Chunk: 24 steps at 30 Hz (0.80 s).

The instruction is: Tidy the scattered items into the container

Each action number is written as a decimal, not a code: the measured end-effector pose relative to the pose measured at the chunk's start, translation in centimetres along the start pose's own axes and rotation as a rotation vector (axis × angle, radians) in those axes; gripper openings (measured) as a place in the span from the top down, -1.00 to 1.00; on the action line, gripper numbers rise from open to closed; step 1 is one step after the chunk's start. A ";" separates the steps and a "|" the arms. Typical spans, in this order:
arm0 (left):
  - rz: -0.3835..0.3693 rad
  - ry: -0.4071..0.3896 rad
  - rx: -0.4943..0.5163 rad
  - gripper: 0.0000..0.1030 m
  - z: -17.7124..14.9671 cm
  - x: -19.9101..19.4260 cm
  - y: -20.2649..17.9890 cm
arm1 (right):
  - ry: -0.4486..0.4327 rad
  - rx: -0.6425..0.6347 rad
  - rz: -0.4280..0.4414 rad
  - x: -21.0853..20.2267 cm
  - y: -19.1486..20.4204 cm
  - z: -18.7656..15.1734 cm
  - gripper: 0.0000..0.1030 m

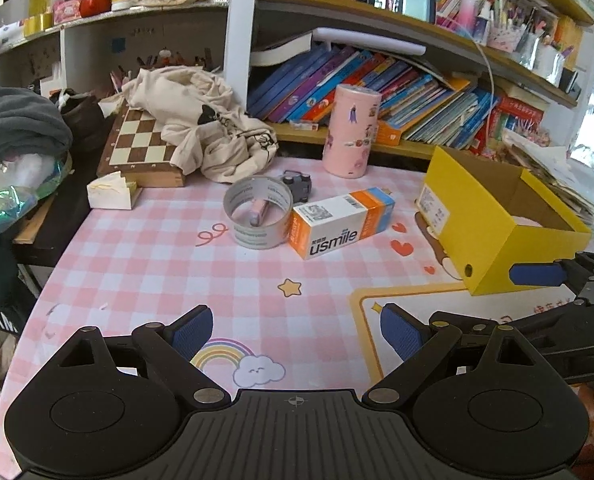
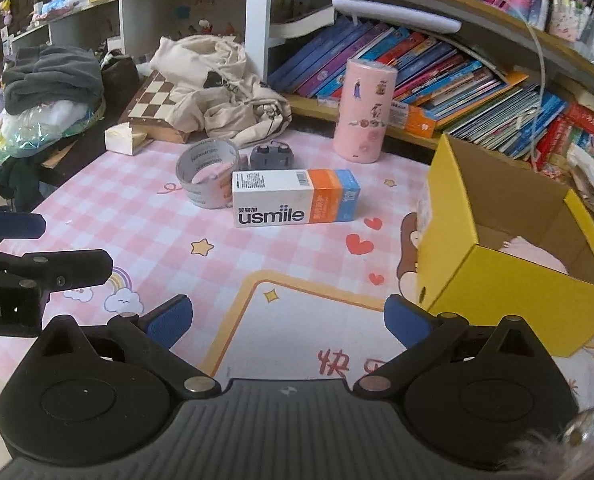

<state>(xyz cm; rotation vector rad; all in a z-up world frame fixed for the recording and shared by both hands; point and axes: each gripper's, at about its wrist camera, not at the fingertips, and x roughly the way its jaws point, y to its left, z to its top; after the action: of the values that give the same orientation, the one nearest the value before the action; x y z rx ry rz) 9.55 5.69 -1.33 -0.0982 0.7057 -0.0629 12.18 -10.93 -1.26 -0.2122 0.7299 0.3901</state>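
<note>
While both of your hand-held grippers hover empty, the scattered items lie mid-worktop and the yellow box (image 2: 509, 280) stands open to the right.

Your left hand-held gripper (image 1: 297, 334) and right hand-held gripper (image 2: 287, 322) both have their blue pads spread wide, holding nothing, low over the pink checked worktop (image 1: 157, 276). The usmile carton (image 2: 295, 198) lies flat on its side, long axis running left-right across your right view, its orange-and-blue end pointing toward the yellow box. Touching its left end, the tape roll (image 2: 208, 172) rests with its opening facing up, a small pink item (image 1: 257, 214) inside the ring. Just behind both sits a small grey toy car (image 2: 272, 155). The pink cylinder (image 2: 365, 110) stands upright further back, near the bookshelf.
</note>
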 end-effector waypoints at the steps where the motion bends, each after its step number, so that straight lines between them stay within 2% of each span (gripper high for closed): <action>1: 0.001 0.003 -0.001 -0.81 0.2 0.4 0.1 | 0.003 -0.003 0.003 0.5 -0.1 0.2 -1.00; 7: 0.001 0.010 0.001 -0.81 1.3 2.6 0.5 | 0.020 -0.023 0.009 3.4 -1.1 1.3 -1.00; 24: 0.061 0.014 0.015 -0.76 5.2 9.4 2.4 | 0.038 -0.015 0.031 10.7 -2.5 5.5 -1.00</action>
<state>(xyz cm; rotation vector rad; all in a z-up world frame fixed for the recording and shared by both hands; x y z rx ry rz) 20.17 7.61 -3.71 -0.0614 0.7221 -0.0104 23.82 -8.53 -4.39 -0.2229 0.7687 0.4222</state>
